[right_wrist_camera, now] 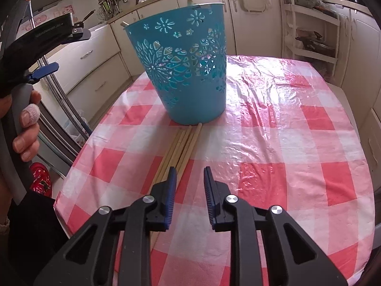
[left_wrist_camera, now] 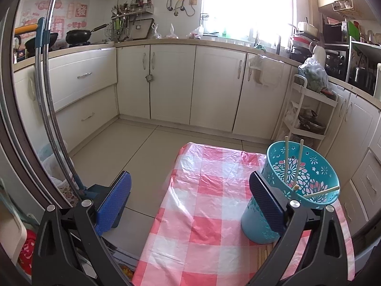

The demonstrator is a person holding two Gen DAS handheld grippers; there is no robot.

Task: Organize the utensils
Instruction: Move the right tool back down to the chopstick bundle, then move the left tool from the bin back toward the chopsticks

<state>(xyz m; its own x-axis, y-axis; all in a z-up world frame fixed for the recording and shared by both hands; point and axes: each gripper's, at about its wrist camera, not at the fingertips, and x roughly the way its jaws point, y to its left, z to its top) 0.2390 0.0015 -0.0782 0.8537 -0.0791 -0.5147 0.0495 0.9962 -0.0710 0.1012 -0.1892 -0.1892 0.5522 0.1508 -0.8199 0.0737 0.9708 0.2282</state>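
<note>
Nearest the right wrist camera, the right gripper (right_wrist_camera: 190, 176) pointed steeply down at the checked cloth of the desk (right_wrist_camera: 285, 143). Its jaws stood narrow, with a gap between the blue pads, and nothing was pinched in them. The loose chopsticks (right_wrist_camera: 183, 143) lay in a bundle on the cloth, passing under the left pad and slightly to its left, so most of the bundle sat outside the gap.

Beyond them, their far tips touched or nearly touched the foot of the teal basket (right_wrist_camera: 188, 71), which stood upright toward the far left part of the desk. In the left wrist view the basket (left_wrist_camera: 309, 166) already held several chopsticks (left_wrist_camera: 298, 162), two leaning upright and one or two lying across the rim.

The left gripper (left_wrist_camera: 190, 200) hung above the desk's left edge with its jaws wide; one pad sat just beside the basket wall, whether touching I could not tell.

The likely trouble was a poor pick. With the jaws offset to the right of the bundle, closing could catch only one stick at an angle or none. A pad pressing down on the sticks could roll them apart or nudge them against the basket. The slick, wrinkled cloth would let them slide.
</note>
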